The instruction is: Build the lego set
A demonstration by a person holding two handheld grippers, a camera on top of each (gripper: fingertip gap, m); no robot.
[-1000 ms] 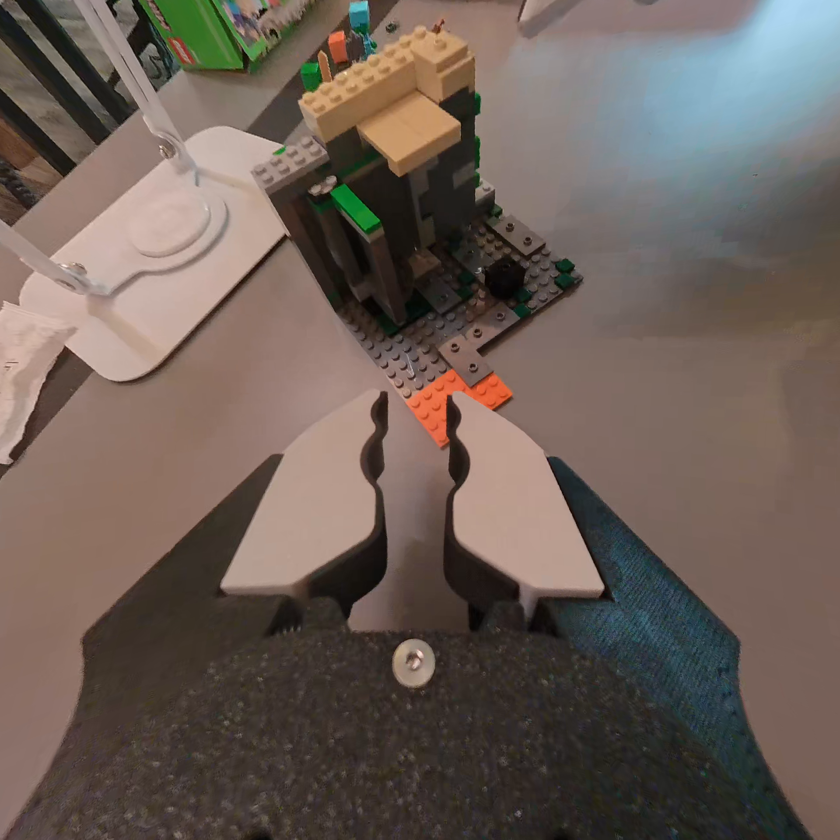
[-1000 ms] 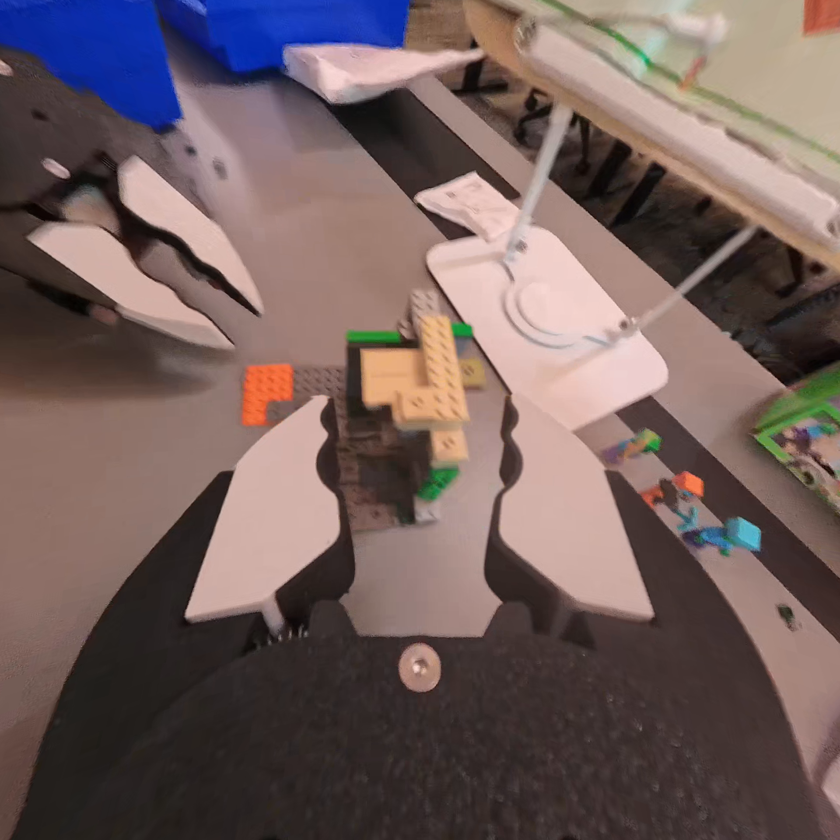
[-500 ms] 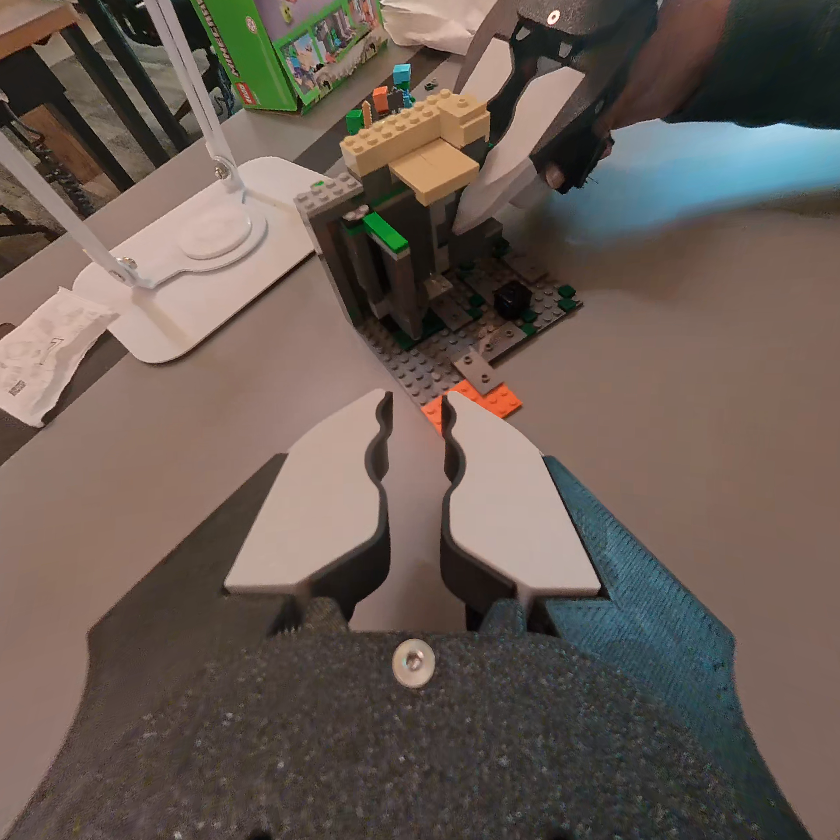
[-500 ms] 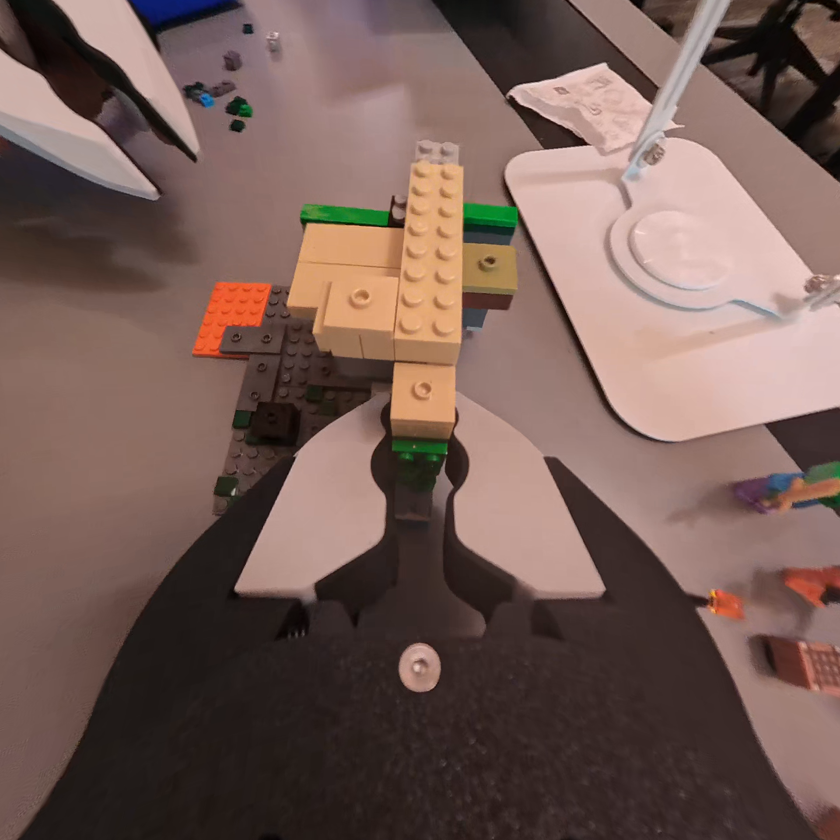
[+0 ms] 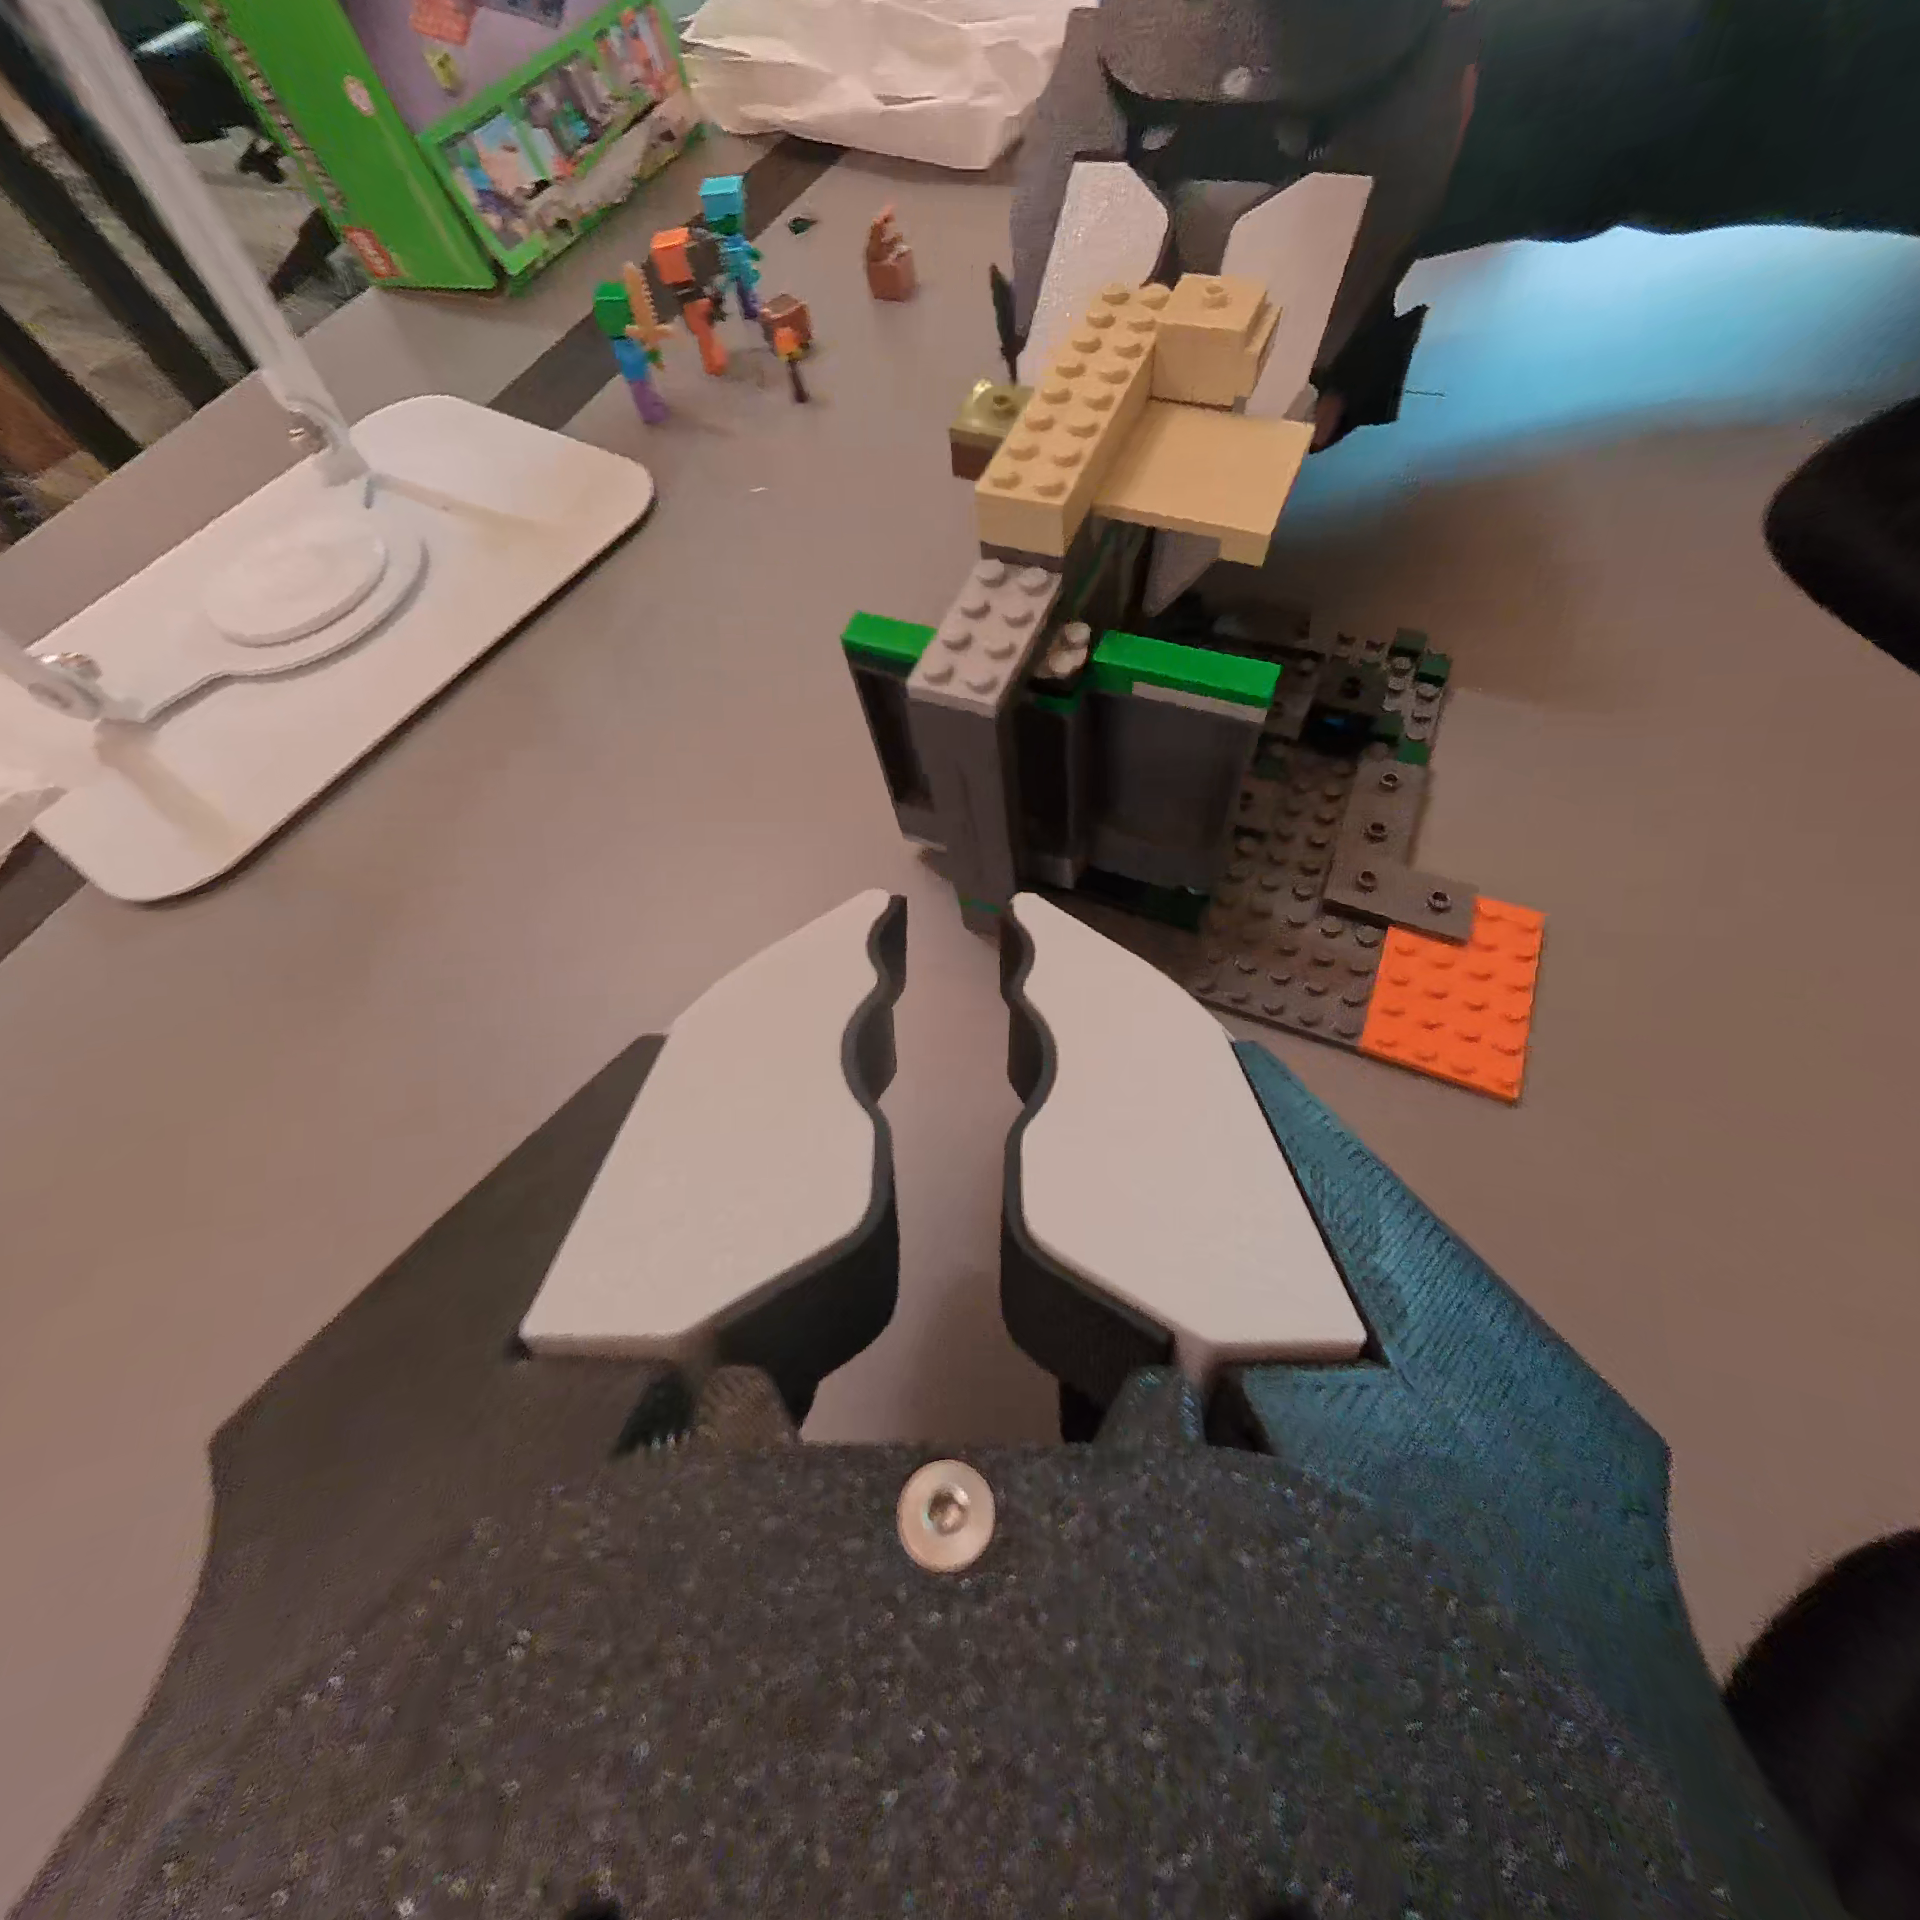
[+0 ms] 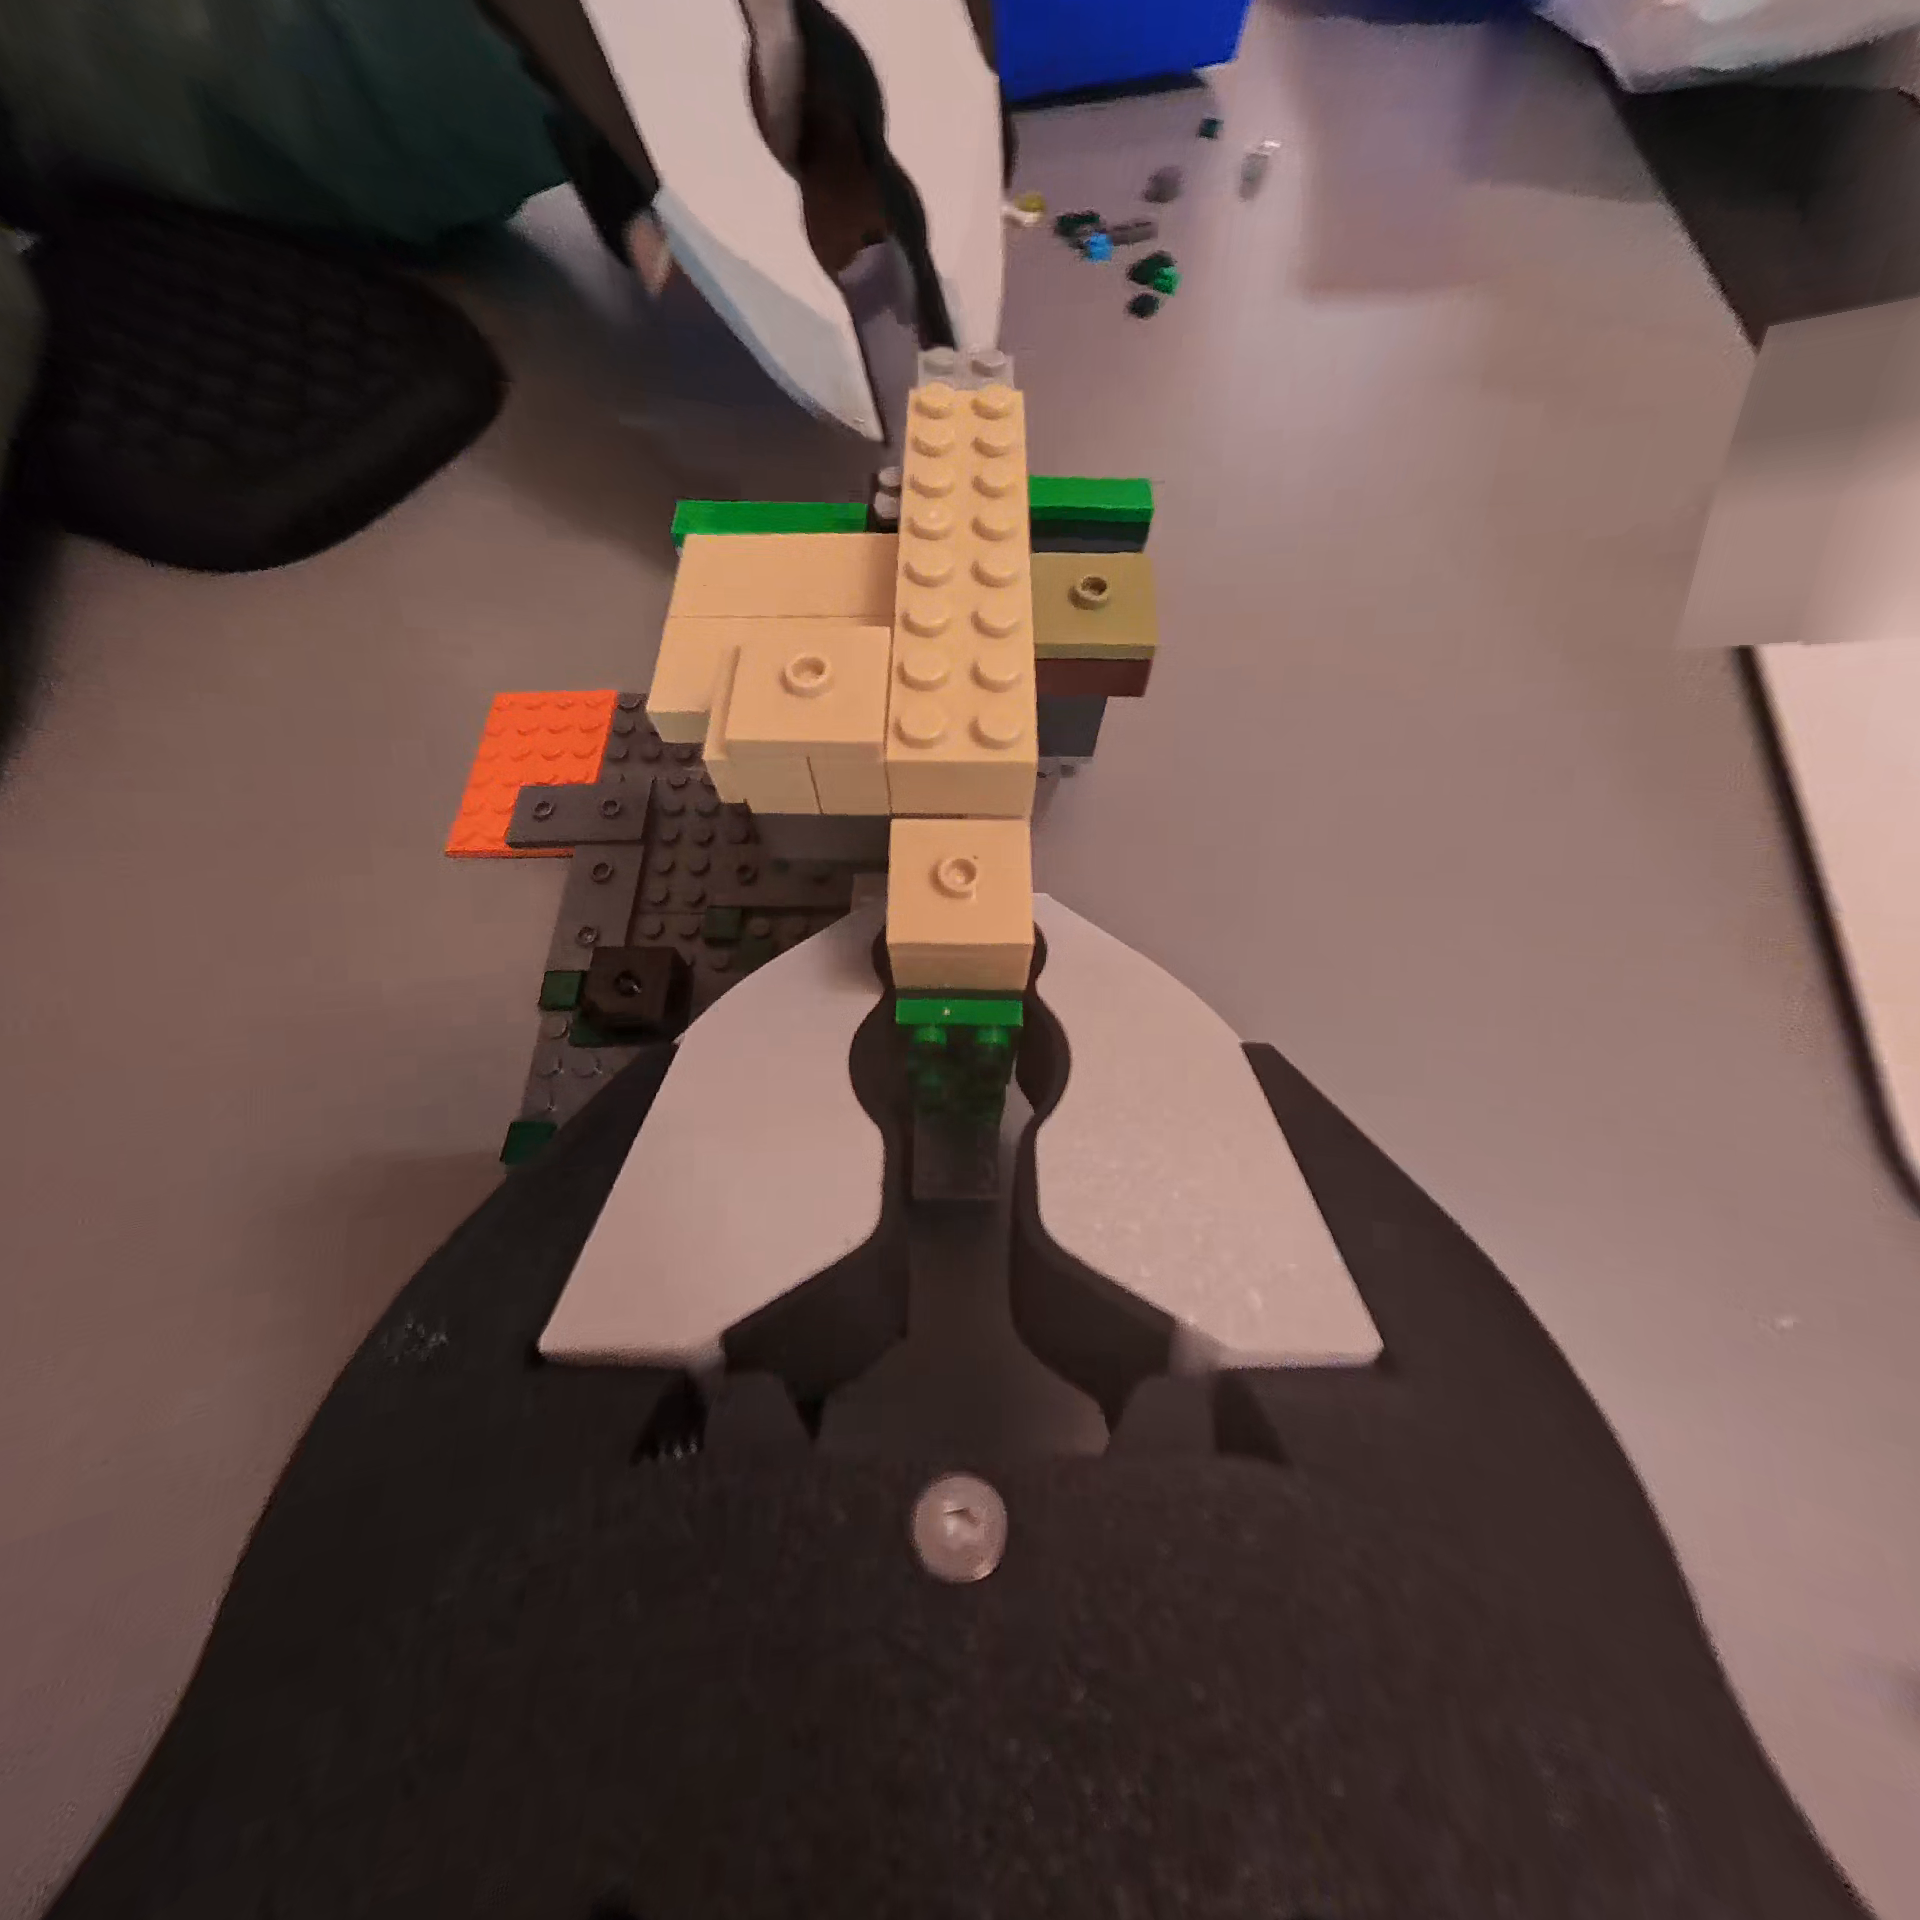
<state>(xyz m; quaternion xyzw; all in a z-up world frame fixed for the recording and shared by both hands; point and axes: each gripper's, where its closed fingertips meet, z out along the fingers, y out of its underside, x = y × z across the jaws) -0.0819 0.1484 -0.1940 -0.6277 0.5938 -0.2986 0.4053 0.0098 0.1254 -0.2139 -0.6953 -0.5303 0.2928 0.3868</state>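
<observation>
**Inspector:** Tan bricks are capping the lego build (image 5: 1101, 665), which is standing on the grey table (image 5: 520, 831) on a dark studded baseplate (image 5: 1309, 883) with an orange corner plate (image 5: 1455, 997). Your right gripper (image 6: 961, 966) is clamping a tan block (image 6: 958, 899) at the near end of that roof, with a green plate showing just beneath it between the fingers.

**Operator:** And the left one?

**Inspector:** Your left gripper (image 5: 951, 914) is holding nothing. Its fingers are sitting slightly apart with a narrow gap between them, the tips just beside the grey column (image 5: 971, 748) at the near corner of the build. I cannot tell whether they are touching it.

**Operator:** Anything else on the table?

**Inspector:** Small figures (image 5: 696, 301) are standing beyond the build, near a green box (image 5: 436, 135). A white lamp base (image 5: 312, 623) is lying to the left, well apart from the build. Loose small pieces (image 6: 1132, 249) are lying scattered on the far side in the right wrist view, near a blue bin (image 6: 1112, 42).
</observation>
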